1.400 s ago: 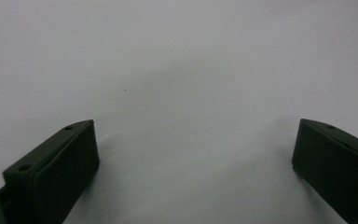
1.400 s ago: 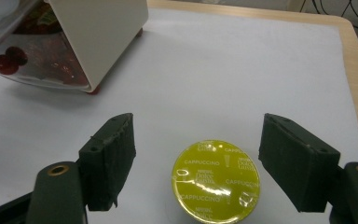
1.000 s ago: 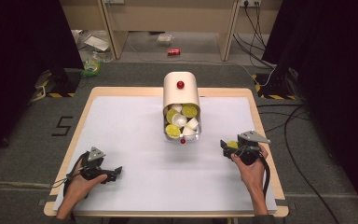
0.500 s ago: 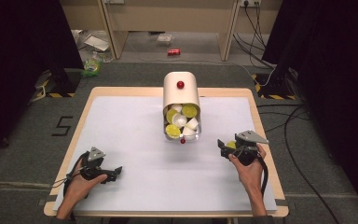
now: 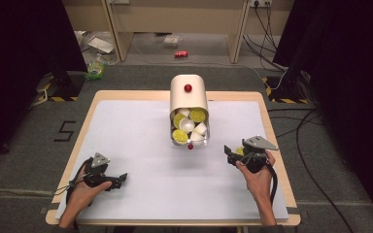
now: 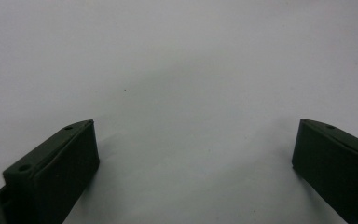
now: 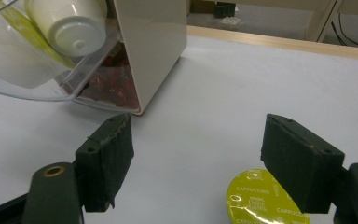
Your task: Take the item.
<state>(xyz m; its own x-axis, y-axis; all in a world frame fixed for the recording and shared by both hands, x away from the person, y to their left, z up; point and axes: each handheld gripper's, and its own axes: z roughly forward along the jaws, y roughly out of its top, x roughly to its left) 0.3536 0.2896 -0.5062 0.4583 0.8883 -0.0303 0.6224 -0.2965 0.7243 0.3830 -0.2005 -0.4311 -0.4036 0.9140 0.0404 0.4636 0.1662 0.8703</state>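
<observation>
By the right hand-held gripper (image 7: 198, 163), open-jawed, a yellow-green capsule (image 7: 265, 198).

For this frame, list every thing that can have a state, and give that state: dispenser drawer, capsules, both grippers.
Capsule dispenser: upright, clear drawer pulled open toward the person.
Capsules in drawer: loose pile, green-lidded and white ones mixed.
Green capsule: lying on the table, foil lid up, against the right gripper's jaw, not clamped.
Right gripper: open, jaws around the capsule.
Left gripper: open, nothing between its jaws, low over the white table.
</observation>
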